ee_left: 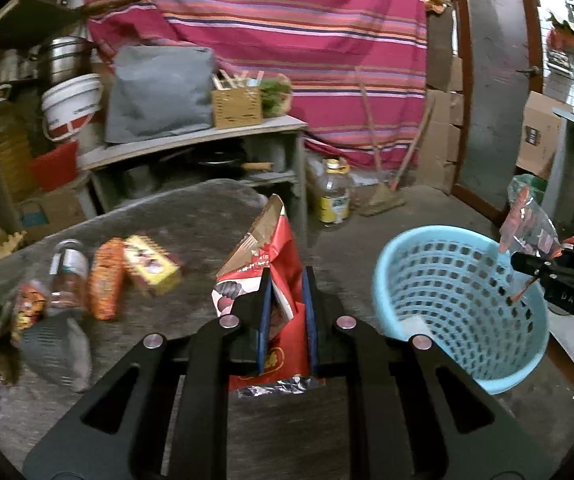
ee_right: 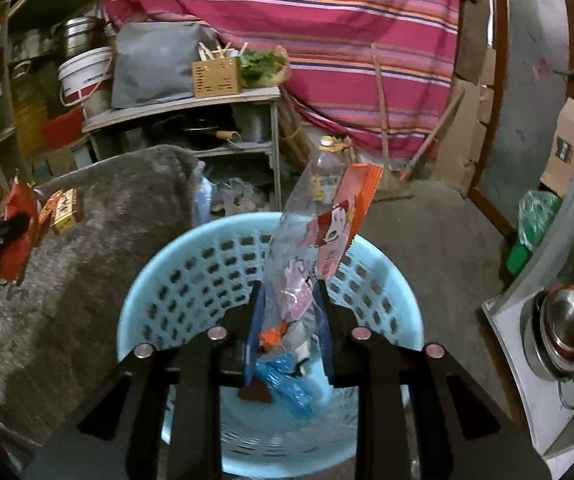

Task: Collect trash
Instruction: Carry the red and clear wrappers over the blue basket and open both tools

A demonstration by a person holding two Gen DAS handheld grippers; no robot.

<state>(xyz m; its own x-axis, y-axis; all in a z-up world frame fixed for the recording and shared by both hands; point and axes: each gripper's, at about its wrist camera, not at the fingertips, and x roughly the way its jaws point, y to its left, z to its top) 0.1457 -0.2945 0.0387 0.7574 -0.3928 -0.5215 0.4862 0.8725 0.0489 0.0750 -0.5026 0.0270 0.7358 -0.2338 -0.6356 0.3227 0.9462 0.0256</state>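
Observation:
My left gripper [ee_left: 287, 280] is shut on a torn red snack bag [ee_left: 275, 276] with a foil lining, held above the grey carpeted table [ee_left: 191, 216]. To its right stands the light blue perforated basket [ee_left: 463, 304]. My right gripper [ee_right: 289, 292] is shut on a clear plastic wrapper with orange print [ee_right: 323, 236], directly over the basket [ee_right: 191, 276], which holds blue plastic scraps [ee_right: 287, 384]. More trash lies on the table at the left: an orange packet [ee_left: 105, 284], a yellow box [ee_left: 153, 264], a small bottle [ee_left: 67, 268]. The right gripper [ee_left: 527, 268] shows at the basket's rim in the left wrist view.
A shelf [ee_left: 191, 140] with a grey bag, a wooden holder and greens stands behind the table. A striped red cloth [ee_left: 287, 40] hangs at the back. An oil bottle [ee_left: 333, 192] and a broom [ee_left: 383, 196] are on the floor. Steel pots [ee_right: 567, 324] sit at right.

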